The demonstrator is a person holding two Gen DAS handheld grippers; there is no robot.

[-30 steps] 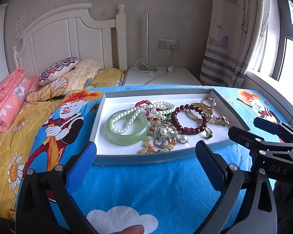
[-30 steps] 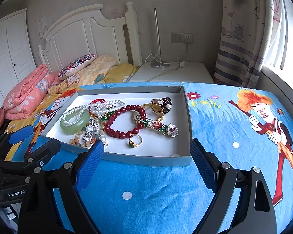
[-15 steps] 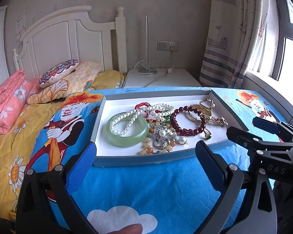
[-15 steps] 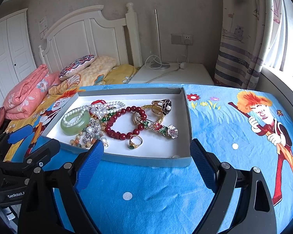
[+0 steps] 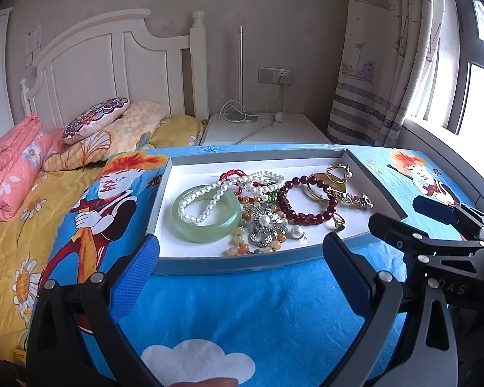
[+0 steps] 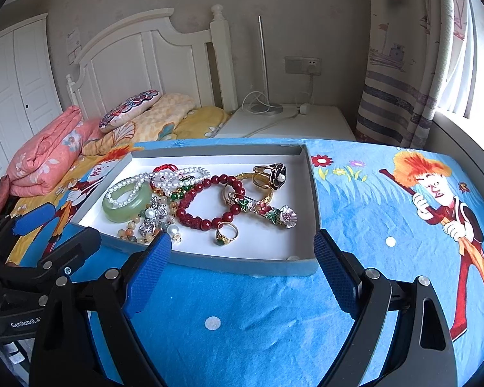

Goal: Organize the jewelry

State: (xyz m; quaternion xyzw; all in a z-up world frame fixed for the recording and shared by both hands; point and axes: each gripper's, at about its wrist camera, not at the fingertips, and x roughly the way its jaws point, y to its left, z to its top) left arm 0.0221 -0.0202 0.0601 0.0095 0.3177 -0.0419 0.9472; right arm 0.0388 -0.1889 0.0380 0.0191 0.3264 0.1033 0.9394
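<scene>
A shallow white tray (image 5: 190,254) (image 6: 303,167) lies on a blue cartoon cloth and holds a heap of jewelry. In it are a green jade bangle (image 5: 206,230) (image 6: 126,209), a pearl strand (image 5: 206,198) (image 6: 127,190), a dark red bead bracelet (image 5: 306,204) (image 6: 209,201), a silver brooch (image 5: 264,225) (image 6: 153,214), gold bangles (image 5: 322,187) (image 6: 258,183) and a green-stone ring (image 5: 338,224) (image 6: 226,233). My left gripper (image 5: 240,251) stands open just short of the tray's near edge, holding nothing. My right gripper (image 6: 242,248) is open too, at the tray's near right corner.
The blue cloth (image 6: 371,200) stretches to the right of the tray. A bed with a yellow sheet (image 5: 25,213), pillows and a folded pink quilt (image 5: 13,174) lies left. Behind are a white nightstand (image 5: 267,132), a curtain (image 5: 380,64) and a window.
</scene>
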